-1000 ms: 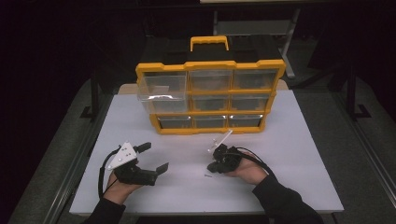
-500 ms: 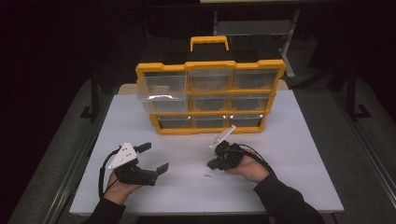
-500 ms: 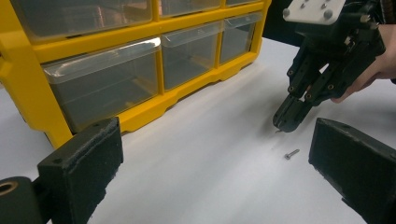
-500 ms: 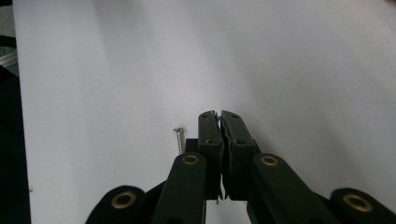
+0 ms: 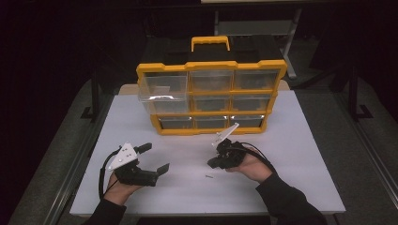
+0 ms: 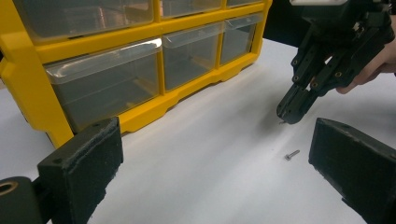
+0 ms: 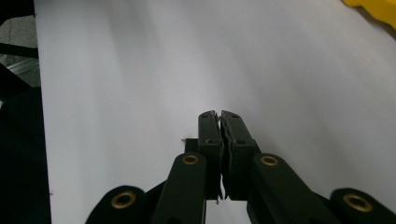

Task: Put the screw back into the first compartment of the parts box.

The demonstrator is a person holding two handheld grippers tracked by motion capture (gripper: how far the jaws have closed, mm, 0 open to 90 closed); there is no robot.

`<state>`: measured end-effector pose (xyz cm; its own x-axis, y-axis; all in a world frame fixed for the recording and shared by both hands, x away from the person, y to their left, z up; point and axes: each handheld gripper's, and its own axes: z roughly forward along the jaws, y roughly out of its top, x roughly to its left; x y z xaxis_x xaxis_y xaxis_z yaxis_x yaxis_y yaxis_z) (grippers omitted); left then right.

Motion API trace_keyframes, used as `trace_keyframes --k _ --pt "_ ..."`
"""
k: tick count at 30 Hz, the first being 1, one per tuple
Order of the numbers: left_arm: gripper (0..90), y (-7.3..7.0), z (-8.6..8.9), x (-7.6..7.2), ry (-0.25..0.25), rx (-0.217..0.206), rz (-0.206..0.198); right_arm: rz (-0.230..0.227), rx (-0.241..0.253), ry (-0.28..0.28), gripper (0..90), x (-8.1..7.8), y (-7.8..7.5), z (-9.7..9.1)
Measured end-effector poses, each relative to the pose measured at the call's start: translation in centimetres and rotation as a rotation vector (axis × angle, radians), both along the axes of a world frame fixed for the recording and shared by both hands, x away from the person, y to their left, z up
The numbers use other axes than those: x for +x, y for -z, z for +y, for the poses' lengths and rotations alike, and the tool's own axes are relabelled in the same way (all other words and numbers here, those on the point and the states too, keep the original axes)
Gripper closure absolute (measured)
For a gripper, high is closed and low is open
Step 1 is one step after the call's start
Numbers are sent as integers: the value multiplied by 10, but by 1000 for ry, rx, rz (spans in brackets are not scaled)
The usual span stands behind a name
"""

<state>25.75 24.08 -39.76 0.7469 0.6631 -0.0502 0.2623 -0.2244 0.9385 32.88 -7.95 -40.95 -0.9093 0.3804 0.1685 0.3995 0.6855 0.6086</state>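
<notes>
My left gripper point(image 5: 155, 157) lies in the person's left hand at the table's near left. It is open, and between its wide black pads point(image 6: 88, 158) there is only bare table. A small loose screw point(image 6: 292, 154) lies on the white tabletop, in the high view point(image 5: 209, 176) just in front of my right gripper point(image 5: 212, 164). That gripper points down at the table with its jaws shut point(image 7: 219, 114). A tiny metal screw point(image 6: 281, 122) pokes out at its tip, pinched between the pads.
A yellow drawer organizer point(image 5: 211, 65) with clear drawers and a top handle stands at the table's point(image 5: 291, 178) far middle. Its top left drawer point(image 5: 162, 86) is pulled partway out. Dark floor surrounds the table.
</notes>
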Motion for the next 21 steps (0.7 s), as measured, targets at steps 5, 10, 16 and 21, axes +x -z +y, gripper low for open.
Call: trace_keyframes --k 5,10,16,21 --pt "24 0 0 0 -2 0 -2 -13 -1 -7 867 -1 -6 0" --pt "24 -1 0 0 -3 -4 -4 -6 0 -5 868 -3 -11 1" --pt "24 0 0 0 -2 -1 -3 -15 19 9 867 -3 -21 -1" --pt "24 -1 0 0 2 4 -12 -18 38 16 868 -1 -28 -3"
